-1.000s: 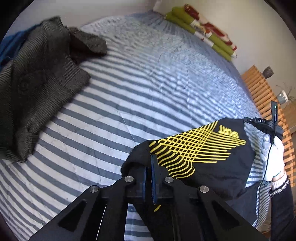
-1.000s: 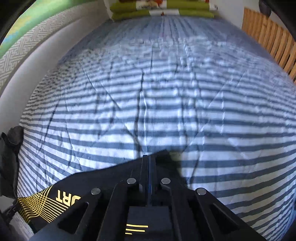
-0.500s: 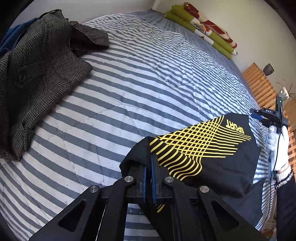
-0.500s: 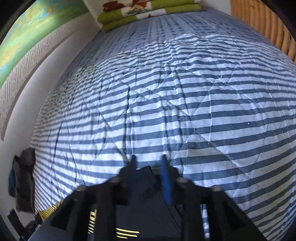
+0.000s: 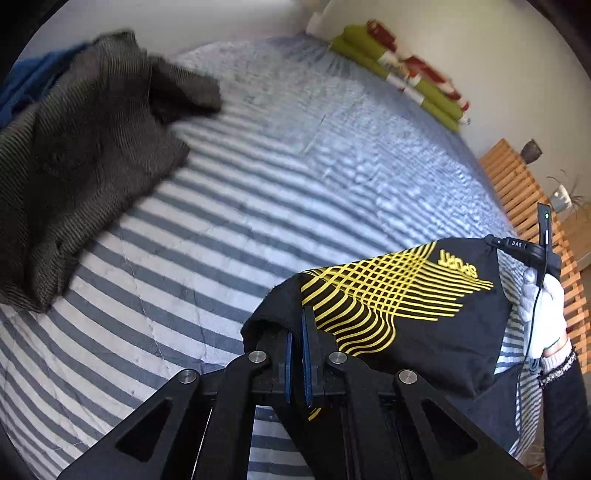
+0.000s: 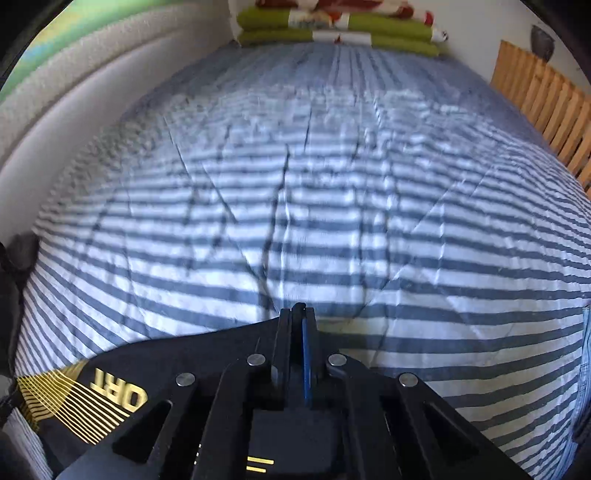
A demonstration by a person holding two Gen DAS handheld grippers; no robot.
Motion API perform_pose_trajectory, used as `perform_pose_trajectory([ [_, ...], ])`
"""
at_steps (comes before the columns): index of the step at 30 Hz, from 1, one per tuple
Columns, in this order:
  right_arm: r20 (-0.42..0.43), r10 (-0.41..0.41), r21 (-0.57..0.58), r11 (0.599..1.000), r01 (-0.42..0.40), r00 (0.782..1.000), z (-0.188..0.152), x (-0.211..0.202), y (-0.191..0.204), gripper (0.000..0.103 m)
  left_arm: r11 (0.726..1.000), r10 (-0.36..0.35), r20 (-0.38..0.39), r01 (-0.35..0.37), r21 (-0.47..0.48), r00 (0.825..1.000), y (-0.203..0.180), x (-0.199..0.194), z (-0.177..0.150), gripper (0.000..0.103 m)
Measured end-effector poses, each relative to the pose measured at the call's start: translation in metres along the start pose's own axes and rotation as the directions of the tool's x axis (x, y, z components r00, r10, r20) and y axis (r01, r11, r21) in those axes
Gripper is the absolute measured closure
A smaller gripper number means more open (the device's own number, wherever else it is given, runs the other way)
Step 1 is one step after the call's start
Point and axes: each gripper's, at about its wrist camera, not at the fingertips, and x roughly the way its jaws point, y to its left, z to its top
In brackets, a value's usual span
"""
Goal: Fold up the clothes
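Left gripper (image 5: 296,328) jaws pinched tight on one edge of the black shirt (image 5: 417,317); right gripper (image 6: 297,317) jaws pinched tight on another edge. Shirt stretched between both, yellow lines and the word SPORT facing up, held over the striped bed (image 5: 295,166). Grey coat (image 5: 74,166) lying well apart at the bed's left side, green pillows (image 6: 332,29) at the far end.
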Motion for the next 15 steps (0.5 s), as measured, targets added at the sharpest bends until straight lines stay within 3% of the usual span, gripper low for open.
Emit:
perform_pose_trajectory([
  [5,0.120,-0.080,0.054,0.996,0.074,0.990,0.017,-0.009,-0.011,0.099,1.000,0.013,-0.006,-0.013,0.020,1.000,-0.005,0.018,0.005,0.098],
  [7,0.089,-0.090,0.047,0.995,0.086,0.992,0.018,0.008,-0.006,0.098,1.000,0.026,-0.048,-0.025,0.013,0.999,-0.003,0.034,0.007,0.095],
  [9,-0.011,-0.085,0.018,0.996,0.086,0.996,0.017,0.030,-0.002,0.097,0.999,0.024,-0.081,-0.028,-0.040,0.996,0.007,0.042,0.006,0.094],
  [10,-0.020,-0.086,0.024,0.996,0.086,0.996,0.015,0.032,-0.004,0.094,0.998,0.006,-0.079,-0.011,-0.057,0.997,0.011,0.040,0.006,0.090],
  [13,-0.008,-0.062,0.072,0.995,0.063,0.998,0.013,0.018,-0.015,0.078,0.998,0.056,-0.053,-0.057,-0.031,0.997,0.011,0.022,0.002,0.081],
  [15,-0.005,-0.018,0.096,0.995,0.019,1.000,0.013,0.000,-0.025,0.077,0.996,0.081,-0.033,-0.082,-0.038,0.996,0.013,0.007,0.000,0.082],
])
